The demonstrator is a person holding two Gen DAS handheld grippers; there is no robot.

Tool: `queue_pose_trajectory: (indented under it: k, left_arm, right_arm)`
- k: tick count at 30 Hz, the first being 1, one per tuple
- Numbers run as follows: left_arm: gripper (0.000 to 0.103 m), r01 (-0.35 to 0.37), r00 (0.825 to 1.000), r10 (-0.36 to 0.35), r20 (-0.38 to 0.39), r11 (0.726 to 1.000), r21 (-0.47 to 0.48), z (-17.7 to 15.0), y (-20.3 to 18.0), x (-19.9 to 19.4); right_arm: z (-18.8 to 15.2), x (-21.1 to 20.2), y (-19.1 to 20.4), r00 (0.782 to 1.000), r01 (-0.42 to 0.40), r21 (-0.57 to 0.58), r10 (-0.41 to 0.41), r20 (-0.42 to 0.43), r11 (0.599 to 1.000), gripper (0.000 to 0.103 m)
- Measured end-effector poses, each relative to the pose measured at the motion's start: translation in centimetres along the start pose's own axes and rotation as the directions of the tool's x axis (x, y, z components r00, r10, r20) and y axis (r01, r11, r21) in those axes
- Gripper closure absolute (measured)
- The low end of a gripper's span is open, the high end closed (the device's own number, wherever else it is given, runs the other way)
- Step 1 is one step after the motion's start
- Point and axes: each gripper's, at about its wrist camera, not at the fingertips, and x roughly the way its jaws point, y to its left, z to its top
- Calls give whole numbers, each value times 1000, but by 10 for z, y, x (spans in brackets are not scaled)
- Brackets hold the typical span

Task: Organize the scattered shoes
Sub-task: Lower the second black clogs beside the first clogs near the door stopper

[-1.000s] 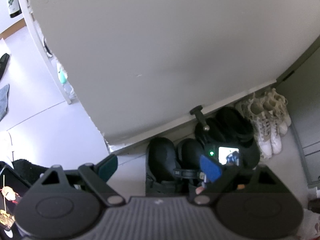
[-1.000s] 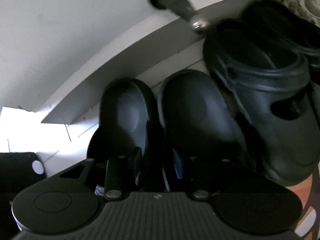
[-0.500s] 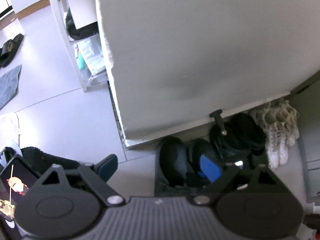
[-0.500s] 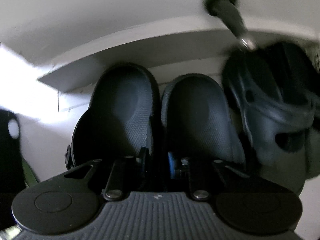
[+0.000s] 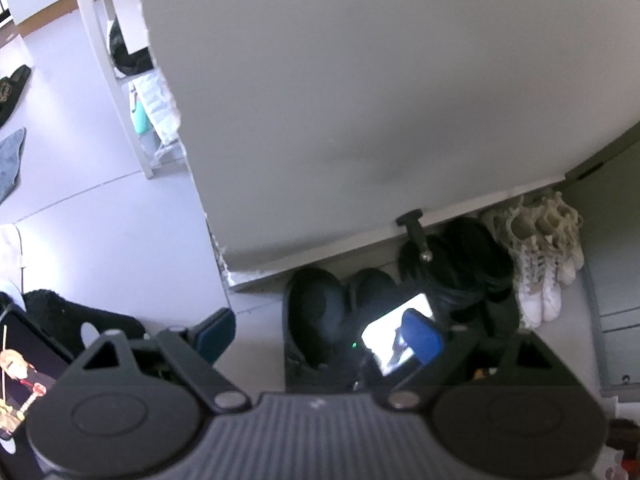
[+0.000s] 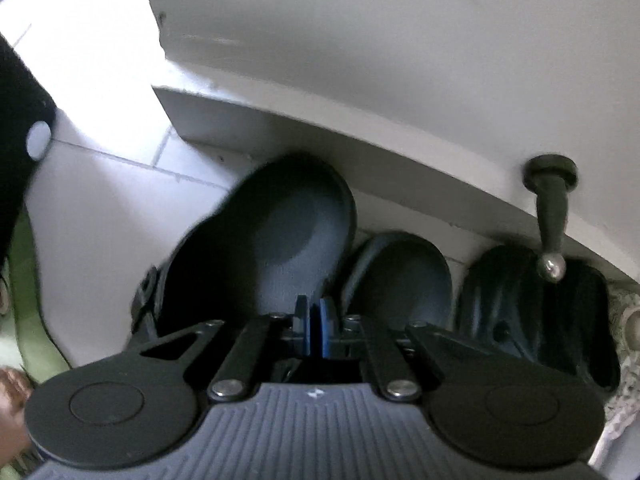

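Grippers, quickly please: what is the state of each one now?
Left gripper: open, holding nothing.
Right gripper: just closed, nothing visible between its pads, above the dark clogs.

Two grippers, both pointing steeply down.
The left gripper (image 5: pixel 320 330) stands wide open; the right gripper (image 6: pixel 313 322) has just closed, blue pads nearly together at lower centre.

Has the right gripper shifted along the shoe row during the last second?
Yes. The right gripper, jaws just closed, has shifted left: the door handle slid from upper left to far right of its view.
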Motion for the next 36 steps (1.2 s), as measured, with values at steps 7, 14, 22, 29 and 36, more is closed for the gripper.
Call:
queue_pose_trajectory:
  k: [7,14,22,29,36]
  left_arm:
    - [12,8,1000,-8,6,1000,-25,0,2,0]
    - [12,3,1000,-3,8,999,-34,0,5,1]
    - [12,25,1000,-25,1,1000,-10,-4,-4,3]
    - [12,18,1000,-18,11,1000,-17,-3,-3,3]
    - [12,27,1000,-26,6,1000,-17,-3,-7,1]
  right_arm:
    - [5,16,-30,994,-33,219,55,-98,975,62]
    - [-6,29,-18,990,-61,228,88,-113,972,70]
    - [-6,27,15,990,-97,75,104,-97,992,76]
    - [-5,21,12,995,-61,96,68,-67,993,80]
    - [0,16,8,997,-49,61,53,-62,997,76]
